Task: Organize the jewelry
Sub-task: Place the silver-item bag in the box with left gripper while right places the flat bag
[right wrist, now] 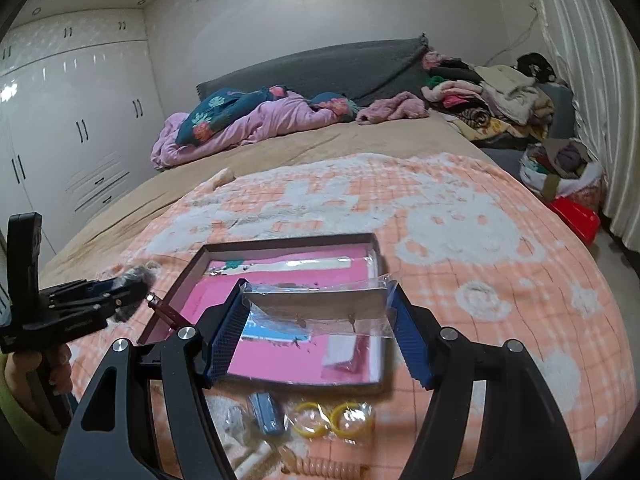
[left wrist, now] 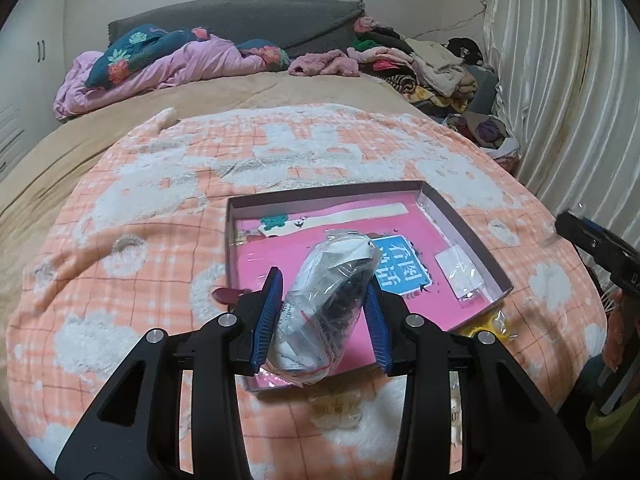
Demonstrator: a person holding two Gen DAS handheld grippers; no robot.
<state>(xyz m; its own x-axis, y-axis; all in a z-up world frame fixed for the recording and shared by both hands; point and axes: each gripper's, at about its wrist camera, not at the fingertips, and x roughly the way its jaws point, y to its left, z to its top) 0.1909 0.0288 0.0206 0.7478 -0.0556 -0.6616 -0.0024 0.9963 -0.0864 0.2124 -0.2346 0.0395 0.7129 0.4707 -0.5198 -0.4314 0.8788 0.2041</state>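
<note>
Grippers [left wrist: 324,280] clamped, bag [left wrist: 328,304], card (sleeved) [right wrist: 316,304]

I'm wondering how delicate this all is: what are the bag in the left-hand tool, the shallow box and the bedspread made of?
The bag looks like thin clear plastic film: glossy, crinkled, its dark contents showing through. The shallow box seems to be cardboard, with thin stiff matte walls and a pink lining. The bedspread looks like soft fleece or plush fabric, with a fuzzy raised white pattern on peach checks.
</note>
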